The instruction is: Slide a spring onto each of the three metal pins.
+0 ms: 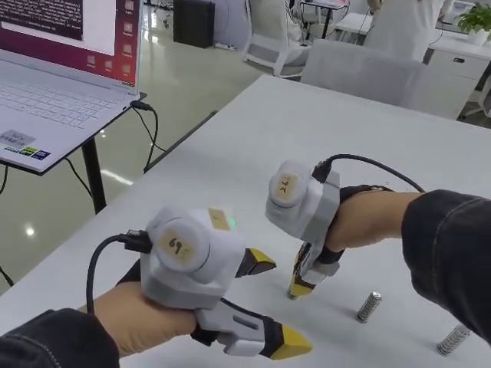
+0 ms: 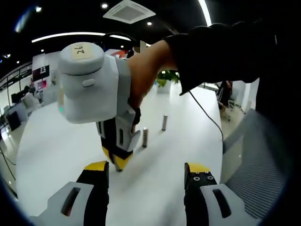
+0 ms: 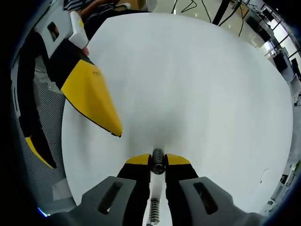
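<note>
Left gripper (image 1: 278, 303) sits low at our near left. Its fingers are spread wide and hold nothing, yellow tips aimed toward the work.

Right gripper (image 1: 298, 289) points straight down at the tabletop (image 1: 253, 146), fingers closed on a spring (image 3: 158, 160). In the right gripper view, coils show between the tips and again further back. We cannot tell whether a pin sits inside it.

To its right, a nearer upright spring (image 1: 369, 306) and a farther upright spring (image 1: 453, 339) stand apart from each other. We judge these are already on their pins, which leaves the held one as the last.

To do this step well:
- Keep the spring's axis vertical.
- Grip lightly so the coils do not crush.
- Bring the free left fingers in to steady the base if it leans.
- Let go only once the spring stands by itself.

The surface is white, smooth and matte, so small parts could skid or roll on it.

In the room, a laptop (image 1: 46, 92) sits on a side stand at left over glossy floor. A grey chair (image 1: 368, 69) stands beyond the far edge, and a plant (image 1: 476, 17) is far right.
</note>
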`<state>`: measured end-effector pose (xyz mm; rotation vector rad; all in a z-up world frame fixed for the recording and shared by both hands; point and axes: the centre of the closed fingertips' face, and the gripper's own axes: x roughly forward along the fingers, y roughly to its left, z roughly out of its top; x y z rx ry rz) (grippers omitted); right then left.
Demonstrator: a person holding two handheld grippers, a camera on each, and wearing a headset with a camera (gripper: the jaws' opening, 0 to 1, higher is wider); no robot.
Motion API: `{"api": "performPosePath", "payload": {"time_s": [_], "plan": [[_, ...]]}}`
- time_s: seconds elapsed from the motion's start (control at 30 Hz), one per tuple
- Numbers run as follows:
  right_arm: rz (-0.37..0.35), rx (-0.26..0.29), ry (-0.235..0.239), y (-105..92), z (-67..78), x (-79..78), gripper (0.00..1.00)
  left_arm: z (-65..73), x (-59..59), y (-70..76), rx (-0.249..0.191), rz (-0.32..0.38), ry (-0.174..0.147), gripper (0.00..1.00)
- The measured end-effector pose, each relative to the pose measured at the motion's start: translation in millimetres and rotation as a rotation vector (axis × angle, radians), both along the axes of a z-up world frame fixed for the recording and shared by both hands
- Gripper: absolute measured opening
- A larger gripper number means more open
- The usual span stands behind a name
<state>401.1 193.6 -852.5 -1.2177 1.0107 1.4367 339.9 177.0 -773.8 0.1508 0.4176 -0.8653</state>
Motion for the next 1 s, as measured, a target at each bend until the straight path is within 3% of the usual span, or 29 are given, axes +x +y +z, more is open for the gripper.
{"api": "performPosePath", "payload": {"time_s": [0.5,1.0], "plan": [[-0.009,0.016,0.013,1.8,-1.8,0.2,0.09,0.0,0.7,-2.3,-0.002,-0.006,0.003,0.60],[-0.036,0.045,0.008,-7.7,4.8,4.1,0.24,-0.8,0.2,-4.5,0.002,-0.010,0.005,0.60]]}}
